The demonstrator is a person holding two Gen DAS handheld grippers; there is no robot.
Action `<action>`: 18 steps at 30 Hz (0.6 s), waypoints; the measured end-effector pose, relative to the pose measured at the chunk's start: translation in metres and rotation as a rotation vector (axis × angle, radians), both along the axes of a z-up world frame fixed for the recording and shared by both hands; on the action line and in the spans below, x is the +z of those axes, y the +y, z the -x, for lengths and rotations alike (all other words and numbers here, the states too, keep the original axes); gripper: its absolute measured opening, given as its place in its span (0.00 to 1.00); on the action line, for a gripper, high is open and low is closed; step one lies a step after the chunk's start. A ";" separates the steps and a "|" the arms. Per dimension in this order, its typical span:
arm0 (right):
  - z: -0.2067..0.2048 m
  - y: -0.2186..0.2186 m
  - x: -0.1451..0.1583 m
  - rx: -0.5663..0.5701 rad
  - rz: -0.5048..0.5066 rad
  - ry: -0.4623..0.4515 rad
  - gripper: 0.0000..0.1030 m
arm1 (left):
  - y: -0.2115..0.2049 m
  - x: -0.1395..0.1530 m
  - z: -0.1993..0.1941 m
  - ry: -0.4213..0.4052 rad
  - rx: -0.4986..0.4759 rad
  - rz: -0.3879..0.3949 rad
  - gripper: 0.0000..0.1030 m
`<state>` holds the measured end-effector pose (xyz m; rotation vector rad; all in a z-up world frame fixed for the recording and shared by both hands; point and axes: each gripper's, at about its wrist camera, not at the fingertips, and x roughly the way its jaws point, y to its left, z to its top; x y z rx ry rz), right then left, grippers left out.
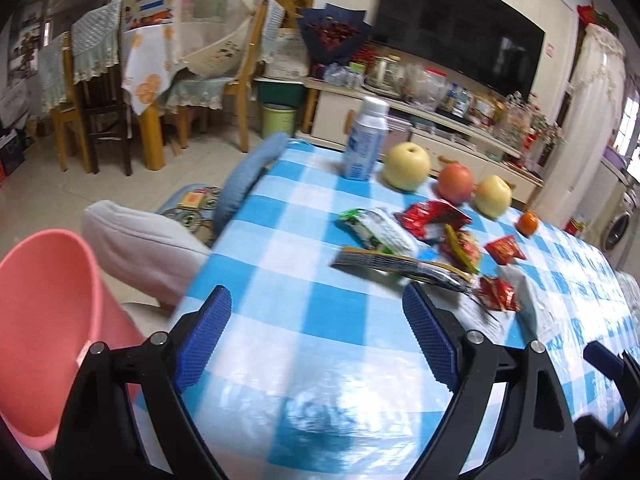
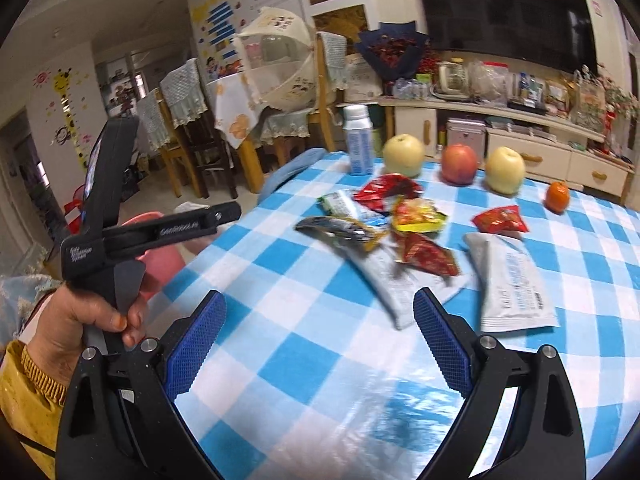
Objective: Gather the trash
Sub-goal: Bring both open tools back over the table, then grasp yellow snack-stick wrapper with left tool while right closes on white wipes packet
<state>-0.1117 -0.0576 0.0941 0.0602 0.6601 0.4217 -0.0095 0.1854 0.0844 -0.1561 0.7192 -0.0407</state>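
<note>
Several snack wrappers lie in a pile on the blue-checked tablecloth [image 1: 280, 264]: a dark striped wrapper [image 1: 400, 266], a green-white one [image 1: 380, 228], red ones [image 1: 432, 216] and a white pouch [image 2: 512, 284]. A pink bin [image 1: 44, 312] stands off the table's left edge. My left gripper [image 1: 316, 300] is open and empty, short of the pile. My right gripper [image 2: 320, 304] is open and empty, its right finger near the white wrappers [image 2: 384, 284]. The left gripper's body [image 2: 120, 220] shows at left in the right wrist view.
A white-blue bottle [image 1: 364, 140], two yellow pears [image 1: 406, 166], a red apple [image 1: 456, 182] and a small orange [image 1: 528, 222] stand behind the pile. Cushions [image 1: 244, 176] lie at the table's left edge. Chairs and a TV cabinet [image 1: 440, 140] stand beyond.
</note>
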 end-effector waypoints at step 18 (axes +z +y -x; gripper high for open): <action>-0.048 -0.125 -0.010 -0.256 -0.014 0.125 0.91 | -0.061 -0.029 -0.042 0.071 -0.128 0.231 0.85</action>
